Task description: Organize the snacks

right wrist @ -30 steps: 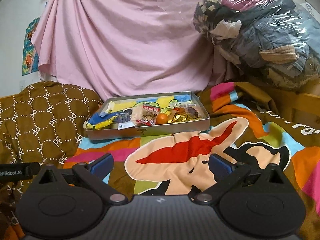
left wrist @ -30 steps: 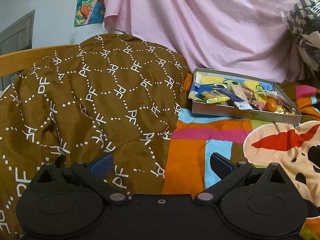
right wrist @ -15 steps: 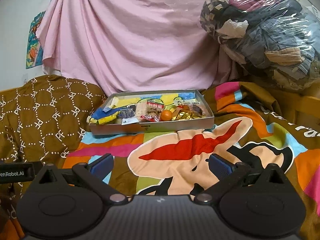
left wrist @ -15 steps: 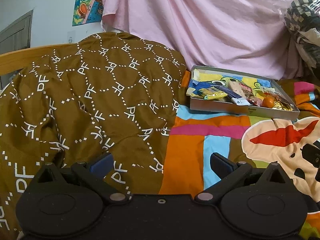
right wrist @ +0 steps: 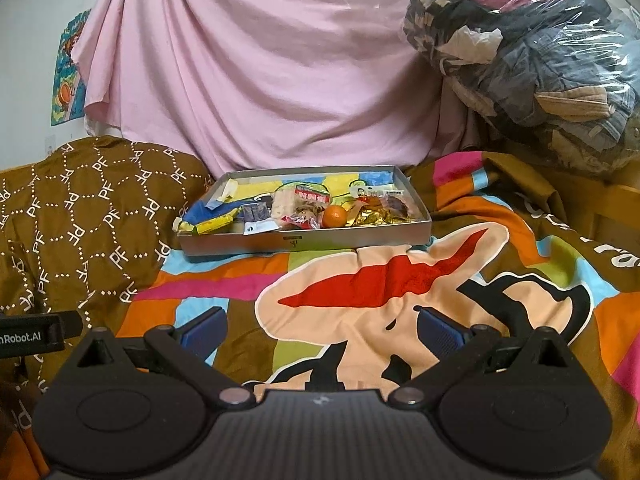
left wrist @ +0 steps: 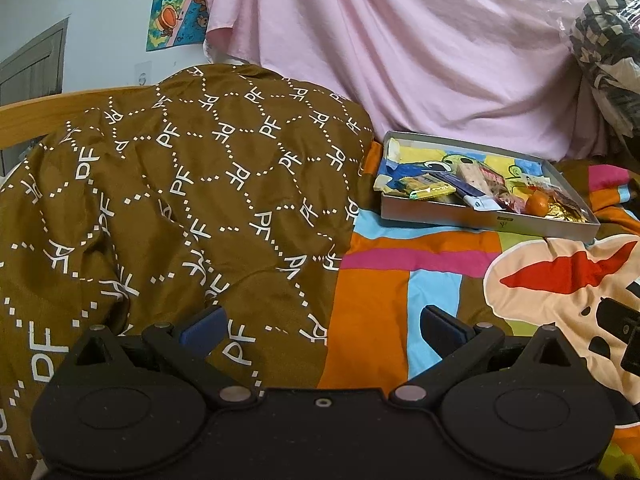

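A shallow grey box (right wrist: 240,242) (left wrist: 440,221) sits on the colourful blanket, holding several snacks: a yellow-green packet (right wrist: 212,224) (left wrist: 426,191), a small orange fruit (right wrist: 335,216) (left wrist: 537,204), gold-foil sweets (right wrist: 372,218), a pale biscuit pack (right wrist: 288,200) and a blue-and-white wrapper (right wrist: 256,226). My right gripper (right wrist: 322,332) is open and empty, low over the blanket, well short of the box. My left gripper (left wrist: 322,326) is also open and empty, further left over the brown cover, with the box far ahead to its right.
A brown "PF"-patterned cover (left wrist: 180,200) bulges on the left. Pink cloth (right wrist: 260,72) hangs behind the box. A plastic-wrapped bundle of clothes (right wrist: 520,52) is piled at the back right. A wooden bed rail (left wrist: 48,116) runs along the left edge.
Both views have shifted slightly, and the box now looks a little nearer and more central in the right wrist view. Both grippers stayed open and empty.
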`<state>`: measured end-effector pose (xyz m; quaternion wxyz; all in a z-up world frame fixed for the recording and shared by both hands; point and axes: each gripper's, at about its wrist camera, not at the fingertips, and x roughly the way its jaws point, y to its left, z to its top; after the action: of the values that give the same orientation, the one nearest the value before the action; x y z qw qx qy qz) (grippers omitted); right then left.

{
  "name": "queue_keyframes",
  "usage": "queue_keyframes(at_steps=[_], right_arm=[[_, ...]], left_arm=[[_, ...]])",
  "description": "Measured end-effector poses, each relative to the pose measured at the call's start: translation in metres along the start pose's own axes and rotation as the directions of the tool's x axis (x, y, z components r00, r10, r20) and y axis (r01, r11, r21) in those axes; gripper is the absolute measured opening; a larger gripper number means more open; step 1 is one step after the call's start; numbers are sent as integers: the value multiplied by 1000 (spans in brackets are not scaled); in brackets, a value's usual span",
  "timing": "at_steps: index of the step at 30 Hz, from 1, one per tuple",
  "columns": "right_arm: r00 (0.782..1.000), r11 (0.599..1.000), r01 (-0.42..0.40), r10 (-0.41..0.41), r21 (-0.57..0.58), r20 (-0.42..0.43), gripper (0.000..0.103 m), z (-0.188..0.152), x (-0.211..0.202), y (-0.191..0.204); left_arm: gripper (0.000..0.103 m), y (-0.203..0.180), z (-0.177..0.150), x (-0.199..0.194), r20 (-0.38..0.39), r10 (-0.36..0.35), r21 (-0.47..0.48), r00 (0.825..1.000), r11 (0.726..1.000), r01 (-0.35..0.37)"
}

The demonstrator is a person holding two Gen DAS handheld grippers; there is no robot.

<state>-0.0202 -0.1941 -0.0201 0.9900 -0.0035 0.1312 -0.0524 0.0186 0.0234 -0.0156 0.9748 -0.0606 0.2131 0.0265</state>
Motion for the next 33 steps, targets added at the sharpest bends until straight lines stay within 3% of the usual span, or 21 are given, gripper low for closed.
queue_keyframes(at_steps=[33], right_arm=[[1000, 1000, -4, 4, -14, -31, 103, -2, 4, 0]], left_arm=[[102, 1, -3, 1, -4, -5, 4, 1000, 1000, 5]])
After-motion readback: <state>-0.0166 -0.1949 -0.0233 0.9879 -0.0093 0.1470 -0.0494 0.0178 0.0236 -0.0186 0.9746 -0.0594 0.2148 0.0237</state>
